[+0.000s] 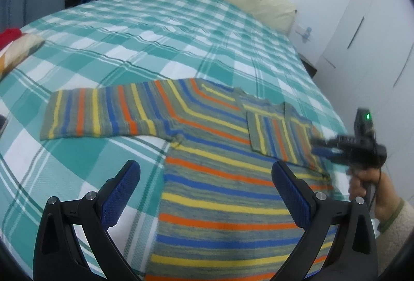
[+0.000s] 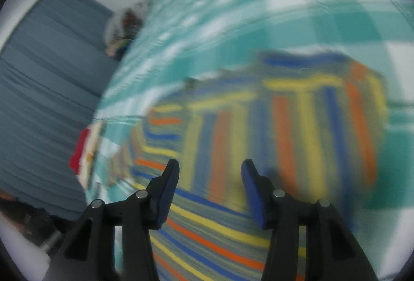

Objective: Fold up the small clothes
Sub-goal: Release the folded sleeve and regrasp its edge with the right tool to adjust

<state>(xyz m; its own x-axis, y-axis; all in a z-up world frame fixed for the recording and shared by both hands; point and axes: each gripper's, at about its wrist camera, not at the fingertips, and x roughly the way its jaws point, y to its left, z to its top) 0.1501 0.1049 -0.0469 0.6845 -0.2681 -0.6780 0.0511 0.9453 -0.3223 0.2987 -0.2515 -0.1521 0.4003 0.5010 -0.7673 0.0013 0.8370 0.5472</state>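
Both grippers, left (image 1: pixel 205 193) and right (image 2: pixel 209 190), tilt down with fingers apart, empty, the sweater (image 1: pixel 220 177) spread flat below them.

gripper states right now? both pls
Left gripper: jaws open, holding nothing, above the striped sweater.
Right gripper: jaws open, nothing between them.

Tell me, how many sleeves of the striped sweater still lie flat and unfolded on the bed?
1. The left-hand sleeve lies stretched out flat on the checked bed cover. The other sleeve is already folded over the sweater body, near the right gripper.
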